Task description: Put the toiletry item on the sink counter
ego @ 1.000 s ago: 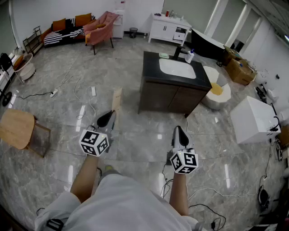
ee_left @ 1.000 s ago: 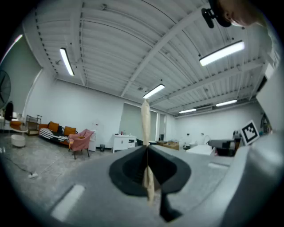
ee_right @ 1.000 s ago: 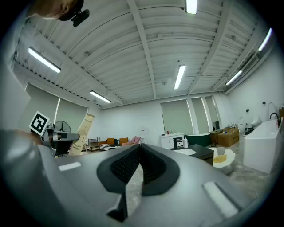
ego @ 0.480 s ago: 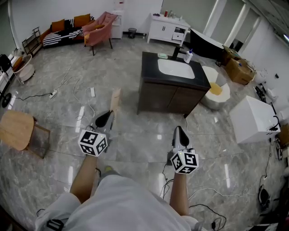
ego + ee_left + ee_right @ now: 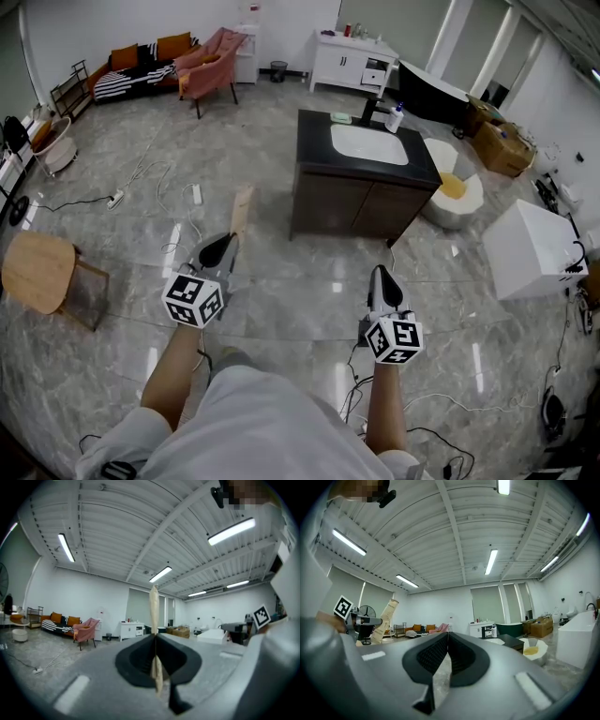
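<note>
A flat tan toiletry tube [image 5: 242, 208] stands upright in my left gripper [image 5: 228, 240], which is shut on its lower end. In the left gripper view the tube [image 5: 153, 605] shows edge-on, pinched between the closed jaws. The sink counter [image 5: 315, 136], a dark cabinet with a black top and a white basin, stands a few steps ahead and to the right. My right gripper [image 5: 379, 273] is shut with nothing in it, level with the left one over the floor. In the right gripper view the tube [image 5: 385, 620] appears at the left, and the right gripper's [image 5: 446, 635] jaws meet.
On the counter stand a white bottle [image 5: 395, 117], a black faucet [image 5: 368, 110] and a green dish [image 5: 339, 116]. A yellow-filled tub [image 5: 452, 194] and a white box [image 5: 530, 249] lie to its right. A wooden stool [image 5: 37, 272] is at the left. Cables [image 5: 169, 183] trail over the marble floor.
The right gripper has shifted slightly down and right in the head view. The left gripper still holds the tube upright; the counter stays about as far away.
</note>
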{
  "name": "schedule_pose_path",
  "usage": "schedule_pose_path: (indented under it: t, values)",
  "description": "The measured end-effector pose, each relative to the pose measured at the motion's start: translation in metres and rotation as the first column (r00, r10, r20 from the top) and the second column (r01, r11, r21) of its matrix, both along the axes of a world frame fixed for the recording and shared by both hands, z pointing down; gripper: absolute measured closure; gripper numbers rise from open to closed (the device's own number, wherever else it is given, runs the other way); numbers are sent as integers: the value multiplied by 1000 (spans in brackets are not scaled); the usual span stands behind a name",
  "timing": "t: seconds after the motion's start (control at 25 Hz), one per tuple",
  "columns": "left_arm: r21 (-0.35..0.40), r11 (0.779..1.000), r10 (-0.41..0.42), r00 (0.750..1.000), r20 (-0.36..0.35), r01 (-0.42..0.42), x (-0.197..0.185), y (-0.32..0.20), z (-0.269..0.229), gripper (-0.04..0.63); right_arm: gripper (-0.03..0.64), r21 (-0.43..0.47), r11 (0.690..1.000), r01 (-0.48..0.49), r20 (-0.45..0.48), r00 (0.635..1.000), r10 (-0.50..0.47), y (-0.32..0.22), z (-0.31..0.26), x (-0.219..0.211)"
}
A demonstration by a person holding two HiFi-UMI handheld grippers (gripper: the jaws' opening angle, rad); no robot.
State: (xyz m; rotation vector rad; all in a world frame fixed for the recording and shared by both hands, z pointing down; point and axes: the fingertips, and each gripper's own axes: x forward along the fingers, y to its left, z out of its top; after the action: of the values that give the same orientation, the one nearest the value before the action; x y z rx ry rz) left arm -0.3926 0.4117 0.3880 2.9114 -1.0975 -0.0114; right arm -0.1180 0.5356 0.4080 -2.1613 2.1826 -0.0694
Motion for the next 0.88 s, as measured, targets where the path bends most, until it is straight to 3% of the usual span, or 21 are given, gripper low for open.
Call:
schedule_pose_path:
  t: [0.44,0.88]
  values:
    - [3,1000,26,999,31,-26,26,-54,-2,595,614,-22,1000,-2,-29,1000,1,-40,-1,31]
    - [-38,998,50,999,-4,-50,89,-167,19,595,614,-22,999,-45,4,999,45,-157,8,73]
